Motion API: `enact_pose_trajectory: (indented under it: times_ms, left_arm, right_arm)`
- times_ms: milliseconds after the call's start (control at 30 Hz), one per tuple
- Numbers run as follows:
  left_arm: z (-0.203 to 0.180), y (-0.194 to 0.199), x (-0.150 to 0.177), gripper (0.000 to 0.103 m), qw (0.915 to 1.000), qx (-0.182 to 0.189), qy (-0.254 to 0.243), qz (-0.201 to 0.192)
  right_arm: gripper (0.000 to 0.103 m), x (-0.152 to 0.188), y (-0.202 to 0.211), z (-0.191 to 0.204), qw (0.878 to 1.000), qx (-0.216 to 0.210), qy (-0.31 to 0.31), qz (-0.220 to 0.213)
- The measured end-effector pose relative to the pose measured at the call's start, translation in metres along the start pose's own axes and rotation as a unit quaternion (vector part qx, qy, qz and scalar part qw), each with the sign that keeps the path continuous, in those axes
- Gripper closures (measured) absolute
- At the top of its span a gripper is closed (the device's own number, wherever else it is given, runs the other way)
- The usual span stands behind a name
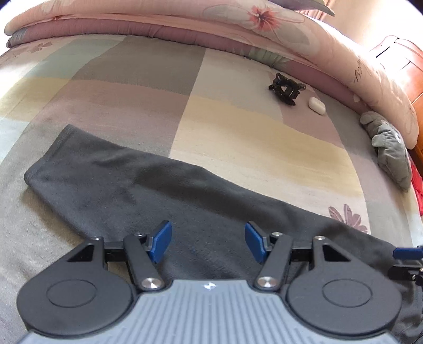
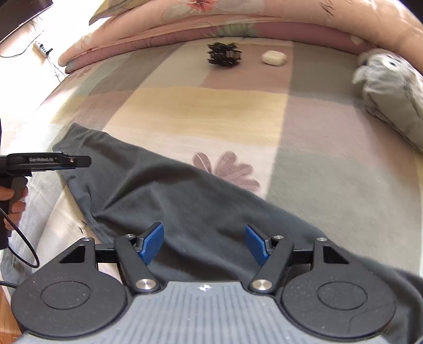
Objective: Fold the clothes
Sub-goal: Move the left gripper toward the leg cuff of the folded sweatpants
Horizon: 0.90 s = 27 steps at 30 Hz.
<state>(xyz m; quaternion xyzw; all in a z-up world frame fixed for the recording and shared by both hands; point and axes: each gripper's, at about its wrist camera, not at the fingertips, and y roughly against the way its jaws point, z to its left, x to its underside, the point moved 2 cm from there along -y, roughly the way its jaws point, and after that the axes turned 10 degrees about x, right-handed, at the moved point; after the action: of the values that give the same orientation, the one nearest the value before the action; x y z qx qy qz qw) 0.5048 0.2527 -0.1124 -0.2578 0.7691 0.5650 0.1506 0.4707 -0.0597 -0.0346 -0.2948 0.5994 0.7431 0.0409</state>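
Note:
A dark grey garment [image 1: 132, 180] lies flat in a long strip across the checked bed sheet [image 1: 238, 127]. My left gripper [image 1: 208, 235] hovers over its near part, jaws open, nothing between the blue pads [image 1: 160, 242]. In the right wrist view the same garment [image 2: 158, 190] runs from upper left to lower right. My right gripper [image 2: 203, 235] stands open above it, pads [image 2: 150, 243] apart and empty. The left gripper [image 2: 79, 160] shows at the left edge there, over the garment's far end, held by a hand [image 2: 13, 203].
A black hair clip [image 1: 286, 88] and a white earbud case [image 1: 316, 105] lie at the far side of the bed. A grey plush toy [image 1: 388, 148] rests at the right, against a rolled pink floral quilt [image 1: 185, 16]. Wooden furniture [image 1: 404, 53] stands beyond.

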Motion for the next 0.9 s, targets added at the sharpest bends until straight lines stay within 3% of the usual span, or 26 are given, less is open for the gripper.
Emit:
enact_pose_trajectory:
  times_ms: [33,67,167,233,333,433,533,733,833,900]
  left_arm:
    - [0.006,-0.004,0.002,0.043,0.9996,-0.023,0.001,0.014]
    - [0.014,-0.004,0.004,0.051,0.999,-0.04,0.007,0.019]
    - [0.039,0.017,0.002,0.054,0.997,-0.029,0.072,-0.002]
    - [0.061,0.032,0.0,0.054,0.9907,-0.016,0.132,-0.029]
    - [0.102,0.046,0.0,0.055,0.9695,-0.015,0.232,-0.076]
    - [0.14,0.049,0.011,0.057,0.9393,-0.015,0.327,-0.102]
    - [0.164,0.047,0.022,0.059,0.9118,0.017,0.391,-0.125]
    - [0.187,0.039,0.019,0.058,0.8964,0.052,0.412,-0.155]
    - [0.201,0.034,0.02,0.058,0.8767,0.079,0.441,-0.175]
    - [0.208,0.029,0.02,0.058,0.8646,0.095,0.455,-0.19]
  right_arm:
    - [0.03,-0.007,-0.004,0.006,1.0,-0.003,0.005,-0.001]
    - [0.03,-0.016,-0.009,0.013,1.0,-0.008,0.011,-0.002]
    - [0.03,-0.038,-0.022,0.032,0.999,-0.032,0.028,0.004]
    - [0.03,-0.052,-0.03,0.043,0.997,-0.059,0.044,0.012]
    - [0.03,-0.076,-0.046,0.061,0.992,-0.104,0.07,0.026]
    - [0.03,-0.11,-0.068,0.087,0.982,-0.159,0.095,0.043]
    - [0.03,-0.143,-0.095,0.119,0.968,-0.209,0.126,0.061]
    - [0.03,-0.193,-0.163,0.184,0.932,-0.287,0.181,0.128]
    - [0.03,-0.203,-0.196,0.2,0.919,-0.306,0.177,0.172]
    - [0.029,-0.208,-0.214,0.205,0.905,-0.344,0.153,0.197]
